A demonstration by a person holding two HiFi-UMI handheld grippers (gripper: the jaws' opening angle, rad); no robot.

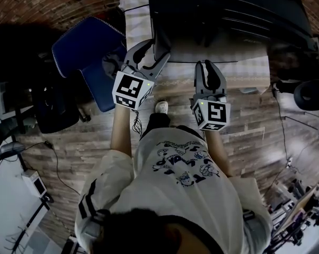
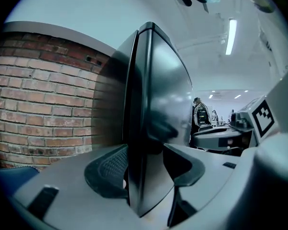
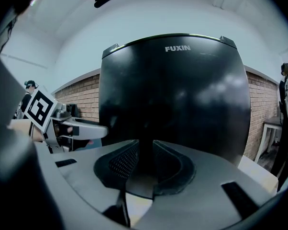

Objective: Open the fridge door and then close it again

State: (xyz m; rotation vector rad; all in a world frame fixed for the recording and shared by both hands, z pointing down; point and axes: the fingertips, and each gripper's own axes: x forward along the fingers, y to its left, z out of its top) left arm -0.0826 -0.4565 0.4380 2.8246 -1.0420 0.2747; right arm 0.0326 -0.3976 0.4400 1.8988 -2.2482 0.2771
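Note:
A black fridge [image 1: 228, 15] [image 3: 172, 99] stands straight ahead, and in the right gripper view its glossy door looks flush with the body. The door's left edge [image 2: 139, 128] runs upright between the jaws of my left gripper [image 1: 148, 53] [image 2: 145, 174]. Those jaws are spread wide, and the right pad stands apart from the door. My right gripper [image 1: 209, 66] [image 3: 145, 164] points at the lower front of the door. Only a narrow gap shows between its jaws, with nothing in it.
A blue chair [image 1: 90, 52] stands just left of the fridge, before a brick wall [image 2: 43, 104]. The fridge sits on a pale mat [image 1: 255, 70] over plank flooring. Dark equipment and cables [image 1: 48, 157] lie at the left. A person [image 2: 200, 115] stands far off among desks.

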